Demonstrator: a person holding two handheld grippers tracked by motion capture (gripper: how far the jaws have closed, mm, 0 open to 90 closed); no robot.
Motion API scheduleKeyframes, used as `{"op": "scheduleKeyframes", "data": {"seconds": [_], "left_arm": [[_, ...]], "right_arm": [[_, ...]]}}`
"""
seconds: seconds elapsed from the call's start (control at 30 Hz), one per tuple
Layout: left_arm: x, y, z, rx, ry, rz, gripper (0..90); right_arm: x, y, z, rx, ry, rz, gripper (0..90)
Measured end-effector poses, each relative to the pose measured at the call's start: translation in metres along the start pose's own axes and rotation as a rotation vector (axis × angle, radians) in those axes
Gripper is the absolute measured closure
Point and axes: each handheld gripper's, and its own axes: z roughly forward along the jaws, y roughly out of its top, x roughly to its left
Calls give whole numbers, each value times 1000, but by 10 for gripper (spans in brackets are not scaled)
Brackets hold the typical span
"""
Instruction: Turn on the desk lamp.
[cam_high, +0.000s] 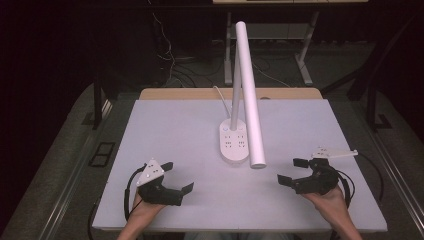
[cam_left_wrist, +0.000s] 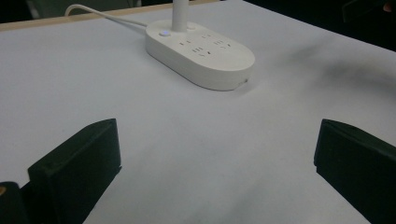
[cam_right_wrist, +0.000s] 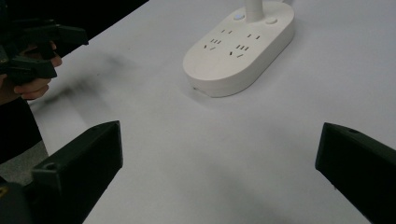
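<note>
Two grippers, left gripper and right gripper, rest wide and empty on the tabletop; the lamp between them looks untouched; nothing seems begun.

White lamp, black claws

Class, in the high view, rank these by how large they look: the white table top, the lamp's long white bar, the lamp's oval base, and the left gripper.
1. White table top
2. Lamp's bar, though nearer the camera
3. Oval base and left gripper: too alike to rank
</note>
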Motion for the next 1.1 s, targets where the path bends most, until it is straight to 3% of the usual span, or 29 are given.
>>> {"op": "scheduleKeyframes", "data": {"seconds": [1.1], "left_arm": [[-1, 0, 0, -6, -3, -3, 0]], "right_arm": [[-9, 52, 34, 78, 17, -21, 2]]}}
